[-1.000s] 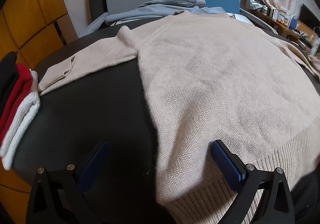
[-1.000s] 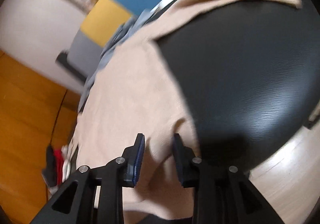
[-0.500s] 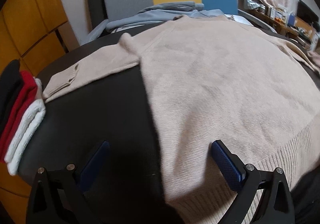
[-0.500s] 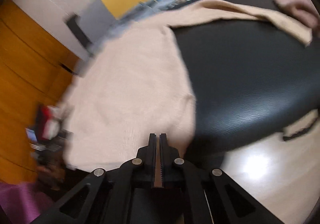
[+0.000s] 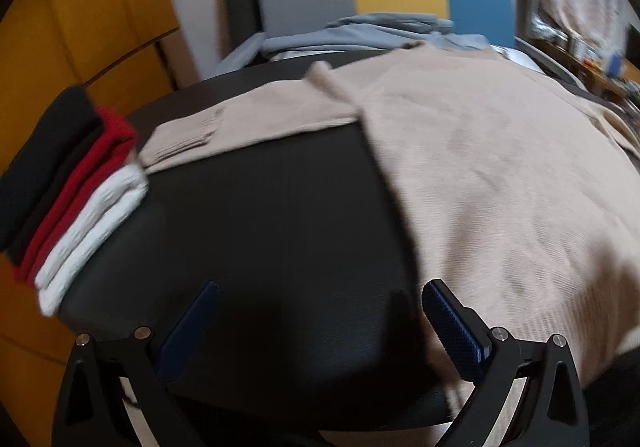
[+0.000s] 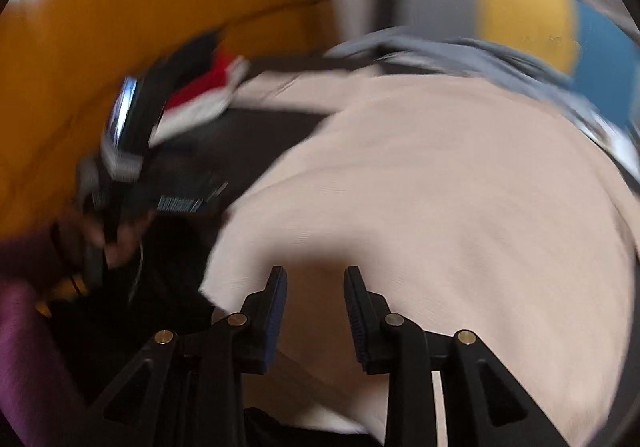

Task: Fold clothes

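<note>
While a beige knit sweater [image 5: 500,175] lies flat on a round black table [image 5: 280,215], one sleeve [image 5: 240,123] stretches left toward a folded stack of black, red and white clothes [image 5: 76,183] at the table's edge. Left gripper [image 5: 320,327] hovers wide apart over bare tabletop, holding nothing. Right gripper [image 6: 316,311], jaws opening with only a narrow gap, sits above the sweater's ribbed hem [image 5: 560,323], its view blurred.

A beige knit sweater [image 5: 500,175] is lying spread flat on the dark table, reaching ahead and right of the left gripper [image 5: 320,331], one sleeve [image 5: 240,123] stretching out leftward, its ribbed hem hanging nearest.
</note>
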A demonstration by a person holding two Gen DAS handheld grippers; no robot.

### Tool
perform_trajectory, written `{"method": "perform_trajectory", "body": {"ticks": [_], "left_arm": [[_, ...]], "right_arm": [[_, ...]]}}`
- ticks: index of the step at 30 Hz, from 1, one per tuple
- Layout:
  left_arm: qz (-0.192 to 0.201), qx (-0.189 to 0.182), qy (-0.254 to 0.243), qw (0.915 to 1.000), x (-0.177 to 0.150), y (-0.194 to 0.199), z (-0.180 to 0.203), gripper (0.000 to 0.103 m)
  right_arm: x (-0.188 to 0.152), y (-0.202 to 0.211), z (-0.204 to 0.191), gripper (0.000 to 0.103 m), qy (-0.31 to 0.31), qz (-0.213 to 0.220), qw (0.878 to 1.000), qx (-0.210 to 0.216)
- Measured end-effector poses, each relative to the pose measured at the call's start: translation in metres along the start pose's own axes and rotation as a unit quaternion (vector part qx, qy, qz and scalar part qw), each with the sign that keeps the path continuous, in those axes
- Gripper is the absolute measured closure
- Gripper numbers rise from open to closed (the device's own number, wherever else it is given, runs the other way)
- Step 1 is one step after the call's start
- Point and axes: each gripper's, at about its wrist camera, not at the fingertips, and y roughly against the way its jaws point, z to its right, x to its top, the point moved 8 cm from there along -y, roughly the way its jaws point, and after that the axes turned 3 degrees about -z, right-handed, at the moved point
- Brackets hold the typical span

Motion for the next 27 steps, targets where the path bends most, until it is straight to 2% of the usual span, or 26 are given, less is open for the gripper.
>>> {"method": "perform_trajectory", "body": {"ticks": [2,5,7,8,10,11,13,14,16,19,24,27], "left_arm": [[0.000,0.005,0.023,0.9997,-0.003,0.002,-0.013,0.000],[-0.005,0.012,0.059,0.9982,-0.009,0.005,-0.035,0.000],[-0.010,0.011,0.079,0.9968,-0.015,0.005,-0.047,0.000],[-0.013,0.009,0.088,0.9960,-0.018,0.005,-0.051,0.000],[-0.020,-0.001,0.103,0.9945,-0.025,0.004,-0.056,0.000],[-0.022,-0.007,0.106,0.9941,-0.027,0.004,-0.056,0.000],[-0.024,-0.014,0.109,0.9937,-0.030,0.003,-0.053,0.000],[-0.024,-0.020,0.107,0.9937,-0.029,0.003,-0.050,0.000],[-0.023,-0.039,0.103,0.9937,-0.027,0.003,-0.039,0.000],[-0.024,-0.075,0.092,0.9927,-0.021,0.003,-0.018,0.000],[-0.027,-0.133,0.040,0.9899,-0.003,0.000,0.033,0.000],[-0.019,-0.169,-0.002,0.9855,0.009,-0.003,0.066,0.000]], "right_arm": [[0.009,-0.033,-0.029,0.074,0.054,-0.032,0.998,0.015],[0.006,-0.069,-0.050,0.073,0.118,-0.079,0.990,0.005],[0.003,-0.075,-0.051,0.074,0.148,-0.075,0.986,-0.012],[0.002,-0.077,-0.051,0.082,0.160,-0.073,0.984,-0.019],[0.009,-0.073,-0.034,0.095,0.091,-0.068,0.993,-0.004],[0.013,-0.069,-0.014,0.097,0.034,-0.057,0.998,0.006],[0.015,-0.061,0.020,0.097,-0.055,-0.036,0.998,0.024],[0.014,-0.057,0.041,0.097,-0.114,-0.023,0.992,0.056],[0.011,-0.053,0.075,0.097,-0.210,0.003,0.971,0.113],[0.002,-0.049,0.118,0.097,-0.324,0.040,0.926,0.192],[-0.005,-0.051,0.137,0.097,-0.397,0.067,0.873,0.277],[-0.007,-0.050,0.141,0.097,-0.419,0.080,0.852,0.302]]}}
